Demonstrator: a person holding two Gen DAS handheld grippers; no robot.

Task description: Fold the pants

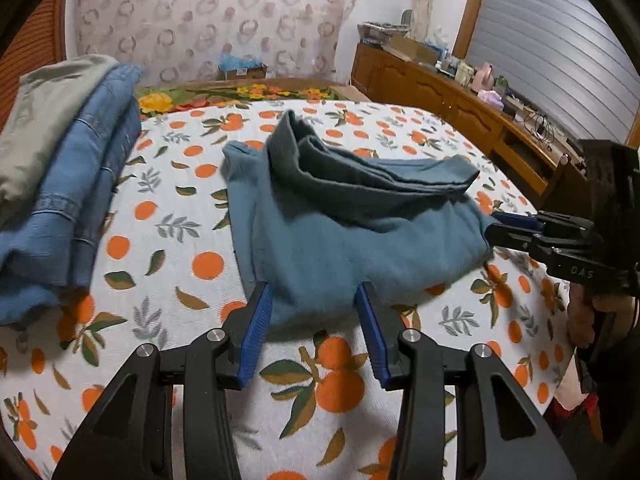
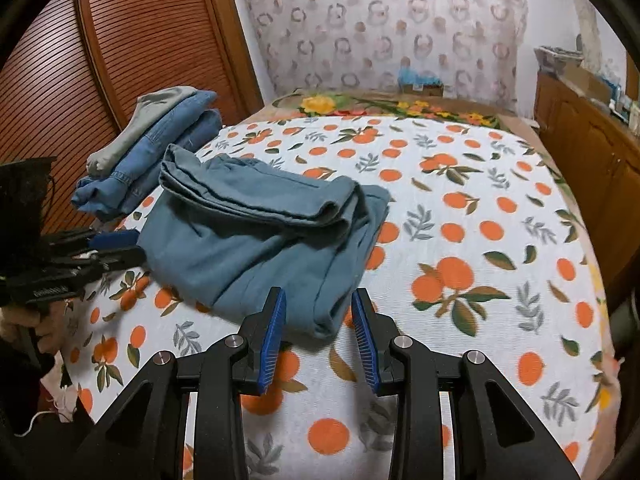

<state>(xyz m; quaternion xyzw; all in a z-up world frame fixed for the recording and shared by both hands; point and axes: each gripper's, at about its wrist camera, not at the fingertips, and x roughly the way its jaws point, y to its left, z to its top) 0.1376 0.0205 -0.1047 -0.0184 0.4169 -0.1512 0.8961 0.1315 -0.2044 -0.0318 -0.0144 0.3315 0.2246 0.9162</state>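
Teal-blue pants [image 1: 340,236] lie folded in a loose bundle on the bed, with the leg ends doubled over on top; they also show in the right wrist view [image 2: 256,240]. My left gripper [image 1: 316,296] is open, its blue pads at either side of the bundle's near edge. My right gripper [image 2: 319,300] is open, its pads flanking the bundle's near corner. The right gripper also shows in the left wrist view [image 1: 516,228] at the bundle's right edge. The left gripper shows in the right wrist view [image 2: 120,246] at the bundle's left edge.
The bed has a white cover with orange fruit print [image 2: 460,240]. A stack of folded jeans and grey pants [image 1: 68,184] lies at the left [image 2: 152,148]. A wooden cabinet [image 1: 460,104] with clutter stands at the right. A slatted wooden door [image 2: 120,60] stands at the left.
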